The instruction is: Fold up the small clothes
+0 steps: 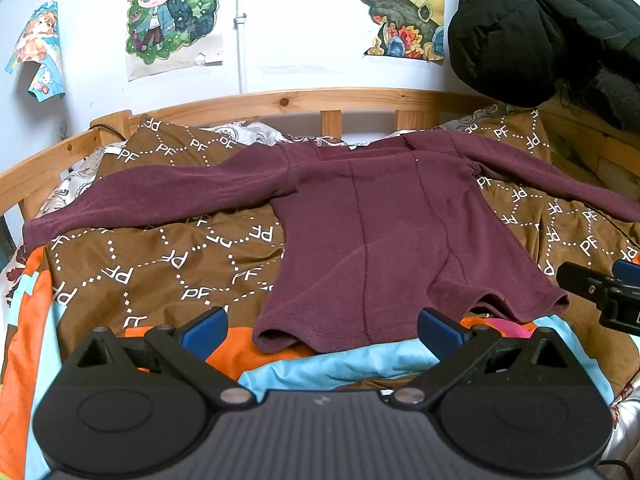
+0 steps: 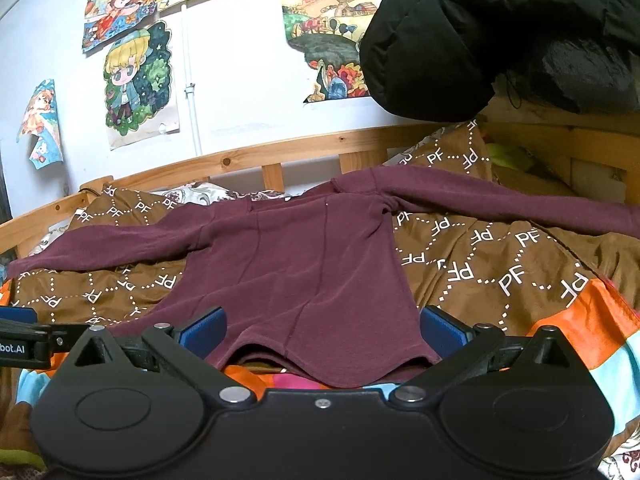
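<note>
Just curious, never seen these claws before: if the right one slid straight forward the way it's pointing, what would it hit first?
Most likely the hem of the maroon top. The right claw is open, and the hem lies between its blue fingers. Depth is hard to judge, so it may pass just above.

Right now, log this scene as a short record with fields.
garment: maroon top, long-sleeved, spread flat, both sleeves out sideways
folded: not yet
surface: brown PF quilt on a bed with a wooden rail
hem: nearest the grippers, over orange and blue cloth
left gripper: open, at the hem, holding nothing
right gripper: open, at the hem, holding nothing
behind: drawings on the wall, black jacket upper right
</note>
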The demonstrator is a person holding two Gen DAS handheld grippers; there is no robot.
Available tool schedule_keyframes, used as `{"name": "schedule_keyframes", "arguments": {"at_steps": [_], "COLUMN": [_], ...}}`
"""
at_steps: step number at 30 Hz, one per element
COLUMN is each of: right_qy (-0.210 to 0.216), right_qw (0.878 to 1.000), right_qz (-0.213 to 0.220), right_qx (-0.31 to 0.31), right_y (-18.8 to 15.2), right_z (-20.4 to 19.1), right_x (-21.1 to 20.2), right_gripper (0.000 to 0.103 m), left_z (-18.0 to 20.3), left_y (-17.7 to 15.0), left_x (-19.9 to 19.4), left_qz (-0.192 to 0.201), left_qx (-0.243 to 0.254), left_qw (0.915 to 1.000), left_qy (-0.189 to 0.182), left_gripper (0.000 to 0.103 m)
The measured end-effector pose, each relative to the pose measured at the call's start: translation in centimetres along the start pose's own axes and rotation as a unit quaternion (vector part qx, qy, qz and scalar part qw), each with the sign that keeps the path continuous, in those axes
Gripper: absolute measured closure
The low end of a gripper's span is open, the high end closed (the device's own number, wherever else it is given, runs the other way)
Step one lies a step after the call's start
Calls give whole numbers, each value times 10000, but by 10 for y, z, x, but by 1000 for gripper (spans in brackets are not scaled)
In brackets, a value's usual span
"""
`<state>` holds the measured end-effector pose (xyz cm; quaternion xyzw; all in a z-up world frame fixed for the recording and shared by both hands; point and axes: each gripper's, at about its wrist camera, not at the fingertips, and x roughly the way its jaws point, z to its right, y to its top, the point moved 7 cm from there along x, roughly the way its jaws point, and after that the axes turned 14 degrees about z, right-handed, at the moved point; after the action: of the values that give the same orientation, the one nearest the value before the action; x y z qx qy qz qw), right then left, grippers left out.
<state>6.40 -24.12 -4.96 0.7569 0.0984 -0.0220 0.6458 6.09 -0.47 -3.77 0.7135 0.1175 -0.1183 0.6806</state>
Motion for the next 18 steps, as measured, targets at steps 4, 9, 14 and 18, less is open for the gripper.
{"name": "schedule_keyframes", "arguments": {"at_steps": [4, 9, 14, 18], "right_qy": [-32, -37, -49, -63], "right_qw": [10000, 10000, 10000, 9999], "right_qz": [-25, -37, -61, -70], "right_qx": [27, 20, 30, 53], "right_y": [1, 2, 0, 0], "right_z": [0, -2, -2, -1], "right_x": [2, 4, 4, 5], "right_gripper": [0, 0, 1, 0], "left_z": [0, 0, 1, 1], "left_y": [0, 1, 0, 0], "left_x": [0, 0, 1, 1], "left_qz": [0, 5, 9, 12], "left_qx": [5, 13, 31, 40], "left_qw": [10000, 10000, 10000, 10000], "left_qy": [3, -2, -20, -23], "left_gripper": [1, 1, 1, 1]}}
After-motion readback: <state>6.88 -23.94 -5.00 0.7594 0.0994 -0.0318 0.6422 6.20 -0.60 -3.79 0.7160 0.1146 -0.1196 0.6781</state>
